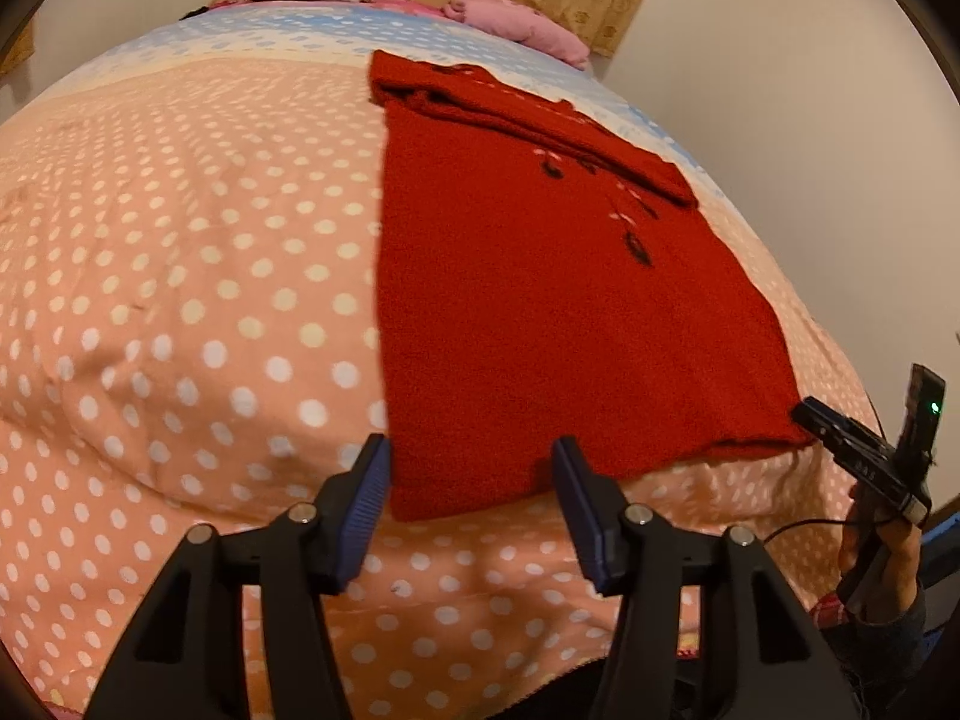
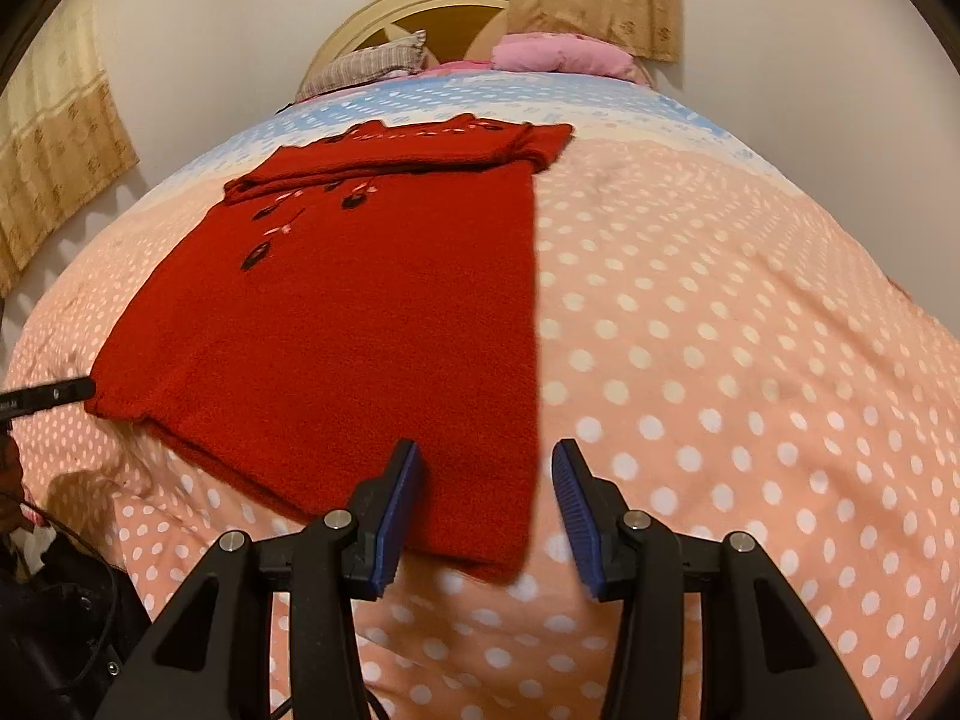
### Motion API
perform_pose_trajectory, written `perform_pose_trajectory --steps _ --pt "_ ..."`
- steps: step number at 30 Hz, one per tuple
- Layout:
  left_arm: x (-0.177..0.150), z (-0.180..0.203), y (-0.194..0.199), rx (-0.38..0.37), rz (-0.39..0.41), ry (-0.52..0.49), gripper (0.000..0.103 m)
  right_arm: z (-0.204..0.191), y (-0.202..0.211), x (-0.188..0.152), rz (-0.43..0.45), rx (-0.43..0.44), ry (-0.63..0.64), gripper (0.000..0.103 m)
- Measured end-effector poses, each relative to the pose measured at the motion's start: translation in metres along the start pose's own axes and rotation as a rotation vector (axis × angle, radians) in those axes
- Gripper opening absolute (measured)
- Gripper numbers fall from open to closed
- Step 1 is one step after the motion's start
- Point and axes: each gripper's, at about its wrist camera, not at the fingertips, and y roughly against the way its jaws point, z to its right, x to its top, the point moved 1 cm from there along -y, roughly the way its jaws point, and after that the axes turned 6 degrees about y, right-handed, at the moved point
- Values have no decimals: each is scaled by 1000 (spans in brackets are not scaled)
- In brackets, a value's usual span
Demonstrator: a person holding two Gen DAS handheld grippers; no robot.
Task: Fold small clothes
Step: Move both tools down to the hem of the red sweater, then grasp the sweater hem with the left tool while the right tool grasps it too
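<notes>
Red knitted sweater (image 1: 540,312), flat rectangle, polka-dot quilt (image 1: 180,300)

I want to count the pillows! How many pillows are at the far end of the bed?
2 that show: a striped grey pillow on the left by the headboard and a pink pillow on the right. More may be hidden behind the dotted quilt.

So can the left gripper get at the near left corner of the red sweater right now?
Probably yes: the left gripper has its jaws apart, straddling the red sweater's near corner on the polka-dot quilt, with nothing in between.
</notes>
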Motion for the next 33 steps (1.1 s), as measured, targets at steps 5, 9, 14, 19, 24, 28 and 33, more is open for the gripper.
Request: perform_pose_trajectory --steps 5,9,14,19,24,28,33 --pt "-1 2 1 -15 19 -22 11 13 4 -5 -3 62 -67 47" --pt "0 8 11 -36 52 -35 10 15 5 -6 -3 148 -121 47" --pt "2 2 10 -15 51 -14 11 14 -2 -10 -25 177 -147 38" --pt "2 -6 2 -8 22 42 40 17 -3 -11 -15 186 -168 33" --pt "0 -5 1 -14 23 31 38 21 -4 -13 -8 187 -186 9" --pt "0 -6 3 -23 19 17 8 18 -1 -12 8 198 -175 7" --pt "10 -8 28 -66 90 33 7 20 26 -3 112 218 -171 6"
